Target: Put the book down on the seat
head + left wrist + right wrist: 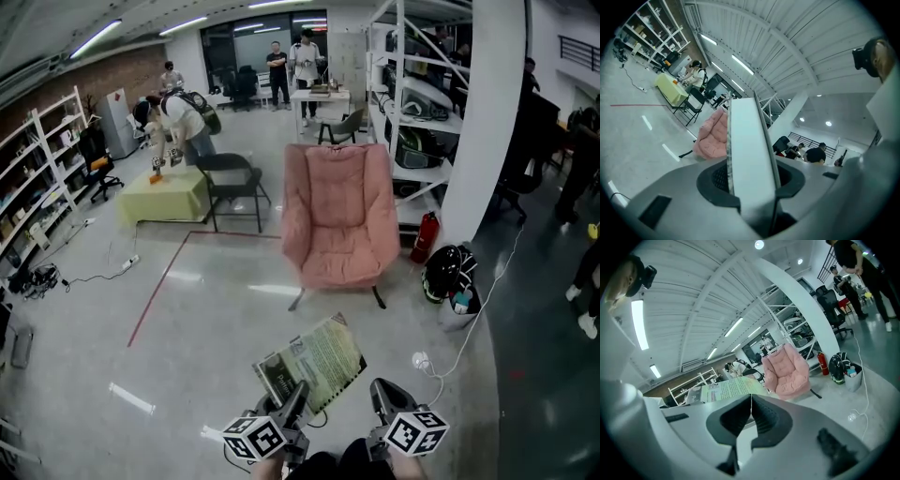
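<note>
The book (314, 363), thin with a green printed cover, hangs over the grey floor in the head view. My left gripper (296, 397) is shut on its near edge. In the left gripper view the book (747, 140) stands edge-on between the jaws, filling the gap. The pink armchair (337, 216) stands ahead with its seat bare; it also shows past the book in the left gripper view, armchair (711, 136). My right gripper (382, 397) is beside the book, shut with nothing in it; its jaws (751, 398) meet tip to tip.
A black folding chair (230, 183) and a yellow-green low table (167, 194) stand left of the armchair, with a person bent over the table. A white pillar (487, 122), a red fire extinguisher (424, 236), a black bag (448, 272) and a floor cable are to the right.
</note>
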`<state>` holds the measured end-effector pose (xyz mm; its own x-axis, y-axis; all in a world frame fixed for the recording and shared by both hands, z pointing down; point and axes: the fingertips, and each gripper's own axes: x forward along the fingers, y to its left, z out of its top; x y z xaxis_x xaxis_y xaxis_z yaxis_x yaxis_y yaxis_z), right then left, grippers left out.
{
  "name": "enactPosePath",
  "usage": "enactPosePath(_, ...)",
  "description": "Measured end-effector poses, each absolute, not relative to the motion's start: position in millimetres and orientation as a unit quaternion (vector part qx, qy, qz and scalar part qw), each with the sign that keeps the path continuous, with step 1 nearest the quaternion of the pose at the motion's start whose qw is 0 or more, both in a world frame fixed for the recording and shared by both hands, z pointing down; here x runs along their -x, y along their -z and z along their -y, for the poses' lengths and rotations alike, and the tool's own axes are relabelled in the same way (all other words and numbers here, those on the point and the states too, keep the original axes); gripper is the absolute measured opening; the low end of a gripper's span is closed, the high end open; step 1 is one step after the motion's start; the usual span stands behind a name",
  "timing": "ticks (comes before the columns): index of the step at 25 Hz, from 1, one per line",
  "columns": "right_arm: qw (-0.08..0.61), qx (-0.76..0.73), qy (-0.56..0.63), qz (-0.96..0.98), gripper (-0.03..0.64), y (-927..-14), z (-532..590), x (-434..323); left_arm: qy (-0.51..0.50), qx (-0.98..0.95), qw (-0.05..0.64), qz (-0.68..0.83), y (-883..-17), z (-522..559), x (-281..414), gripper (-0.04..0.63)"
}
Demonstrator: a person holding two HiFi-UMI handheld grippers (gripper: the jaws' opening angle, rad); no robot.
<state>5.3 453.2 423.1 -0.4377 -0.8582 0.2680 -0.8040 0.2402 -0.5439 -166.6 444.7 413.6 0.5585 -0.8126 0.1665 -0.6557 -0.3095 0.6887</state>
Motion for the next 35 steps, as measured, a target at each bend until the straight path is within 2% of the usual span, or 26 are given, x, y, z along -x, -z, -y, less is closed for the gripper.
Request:
enactPosePath(14,0.044,0.542,0.305,-0.782,0.014,-417,-434,0,0.094,-0.799,0.379,0.457,-425,-425,167,0.173)
enactPosePath(35,0.026,0.549,0.322,-0.771,0.014,-431,-274,-45,0.078,-0.79,0.398,0.461,-438,-266,118,0.173)
